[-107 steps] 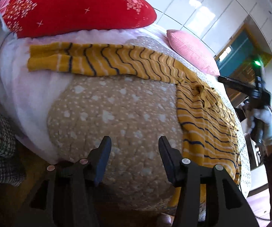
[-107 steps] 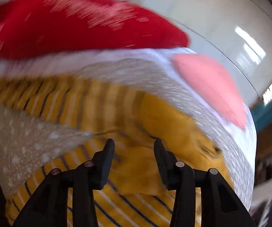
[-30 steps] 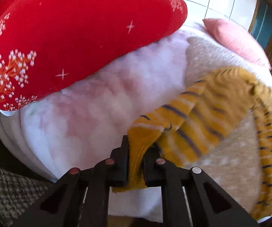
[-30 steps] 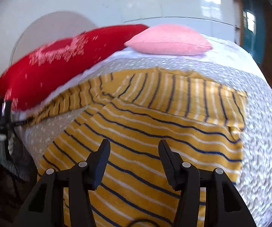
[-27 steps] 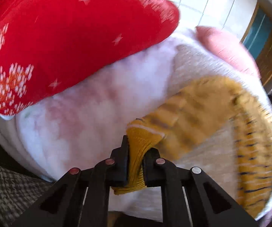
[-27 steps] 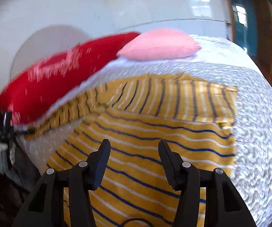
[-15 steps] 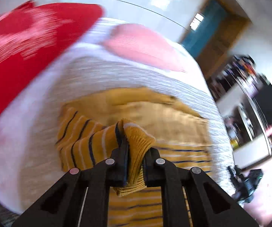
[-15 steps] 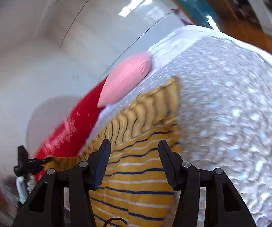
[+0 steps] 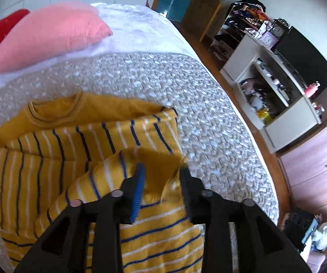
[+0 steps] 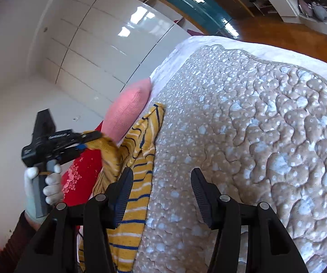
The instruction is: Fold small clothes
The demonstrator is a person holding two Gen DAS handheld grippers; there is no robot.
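Sleeve (image 9: pixel 140 159) now folded over shirt (image 9: pixel 49 150); left gripper (image 9: pixel 161 177) jaws opening, right gripper (image 10: pixel 161 182) empty, apart.

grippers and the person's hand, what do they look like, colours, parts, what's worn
Both grippers are matte black plastic. The left gripper and right gripper each have two ribbed fingers on angular arms with round silver pivot pins; the finger pads show blue. Seen from the right wrist, the hand wears a white glove and a dark ribbed sleeve, around a grey handle.
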